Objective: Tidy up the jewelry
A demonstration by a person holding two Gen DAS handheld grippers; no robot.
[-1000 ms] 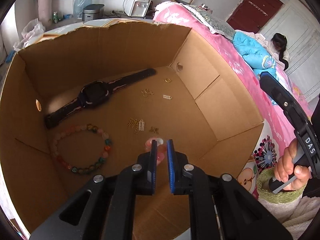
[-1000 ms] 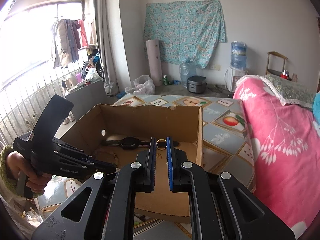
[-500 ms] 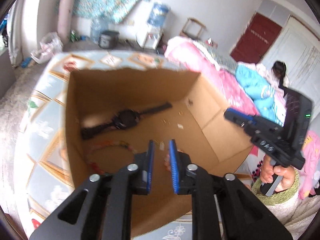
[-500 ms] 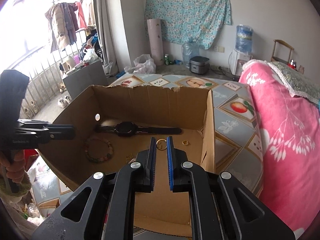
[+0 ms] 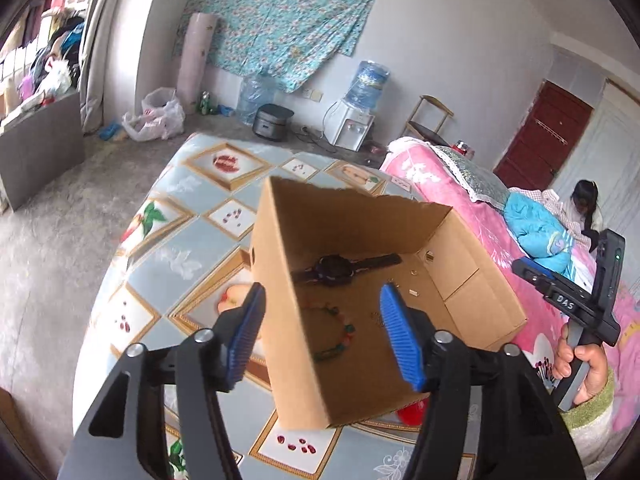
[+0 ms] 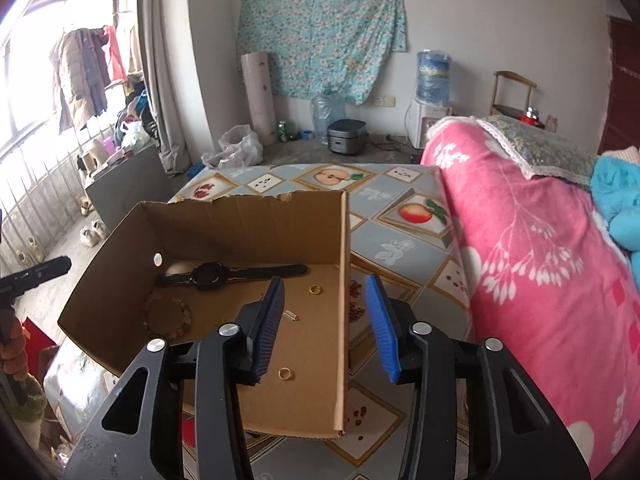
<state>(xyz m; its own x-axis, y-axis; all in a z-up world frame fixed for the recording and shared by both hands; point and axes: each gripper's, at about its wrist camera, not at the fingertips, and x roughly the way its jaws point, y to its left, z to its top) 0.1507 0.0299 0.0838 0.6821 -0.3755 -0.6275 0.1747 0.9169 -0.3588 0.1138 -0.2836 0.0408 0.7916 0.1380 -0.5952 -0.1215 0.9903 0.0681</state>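
Your left gripper's (image 5: 322, 334) fingers have just been opening and stand apart, empty, above the cardboard box's (image 5: 280, 320) near wall; watch (image 5: 340, 270) and bead bracelet (image 5: 336, 330) lie on its floor. Your right gripper (image 6: 326, 330), likewise just opened and holding nothing, straddles the box's right wall; two gold rings (image 6: 285, 373) lie inside. Bring that gripper inside the wall, centre over one ring, then close low.

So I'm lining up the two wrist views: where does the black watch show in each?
Left wrist view: the black watch lies mid-frame on the box floor, near the far wall.
Right wrist view: it lies left of centre, along the far wall.
Shared landmark: the bead bracelet, just nearer the camera than the watch.
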